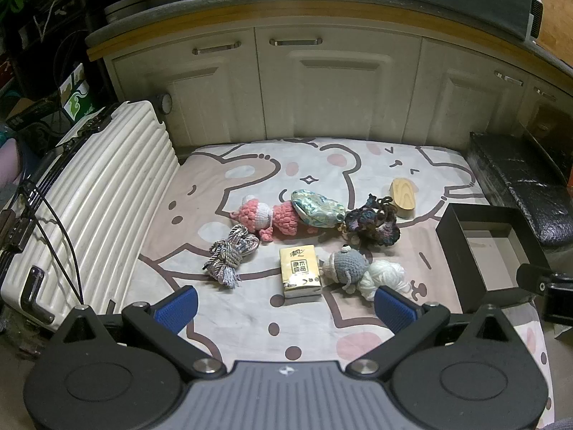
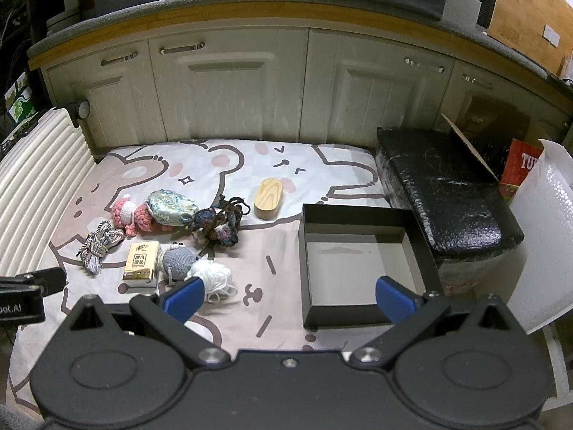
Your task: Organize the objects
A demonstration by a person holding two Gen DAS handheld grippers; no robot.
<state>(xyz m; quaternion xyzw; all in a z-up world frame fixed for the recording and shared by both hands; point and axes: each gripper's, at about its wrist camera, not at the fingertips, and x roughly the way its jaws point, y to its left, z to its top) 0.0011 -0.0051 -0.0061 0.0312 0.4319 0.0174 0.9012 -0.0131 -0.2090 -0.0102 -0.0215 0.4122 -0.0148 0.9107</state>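
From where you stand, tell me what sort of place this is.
Probably a kitchen floor at home, used as a makeshift sorting spot: a cartoon sheet spread below the cabinets and worktop, a white suitcase alongside, and knitted toys beside an empty black box.

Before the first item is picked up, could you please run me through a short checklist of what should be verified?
1. Left gripper jaws open, nothing between them: ok.
2. Right gripper jaws open, nothing between them: ok.
3. Black box lid off, interior bare: ok.
4. Tissue pack lying apart from the rope bundle: ok.
5. Grey crochet toy free of the white yarn ball: not ok, they touch.
6. Wooden block standing clear of the others: ok.
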